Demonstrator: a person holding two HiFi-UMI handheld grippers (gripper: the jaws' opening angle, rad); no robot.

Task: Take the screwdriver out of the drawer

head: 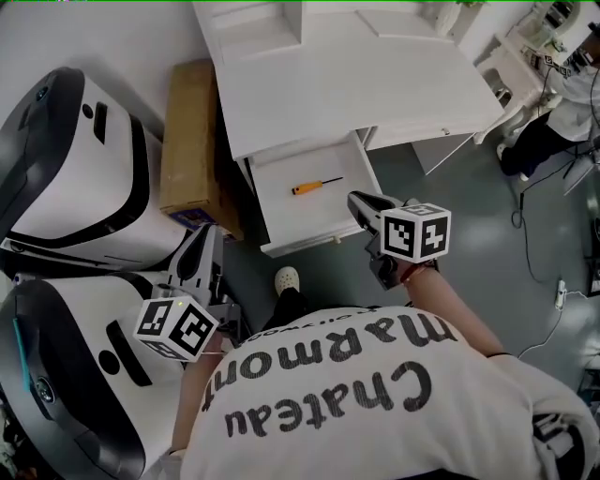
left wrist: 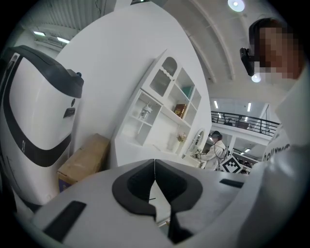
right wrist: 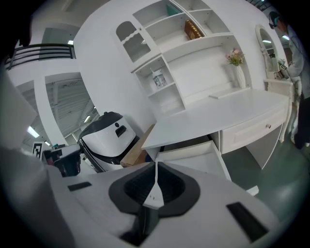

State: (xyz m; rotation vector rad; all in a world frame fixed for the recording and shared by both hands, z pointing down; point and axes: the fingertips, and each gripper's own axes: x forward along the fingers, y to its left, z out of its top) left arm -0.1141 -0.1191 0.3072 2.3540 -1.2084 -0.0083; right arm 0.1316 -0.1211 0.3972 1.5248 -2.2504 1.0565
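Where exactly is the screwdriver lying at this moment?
In the head view, the screwdriver lies flat near the middle of the open white drawer under the desk, just left of the right gripper.

I stand in big indoor hall: lab or test studio with mock home corner, not real home. White dressing-desk surface [head: 375, 75] with shelf hutch [right wrist: 164, 72], vase of flowers [right wrist: 236, 58] and oval mirror [right wrist: 265, 38] make bedroom set. Beside me, bulky white-and-black machines [head: 66, 159] and cardboard box [head: 192, 141]. High ceiling with round lights [left wrist: 236, 5], railed mezzanine [left wrist: 247, 123]. Cables [head: 539, 234] trail over grey-green floor [head: 469, 253]. Second person [left wrist: 216, 147] stands by more white furniture.
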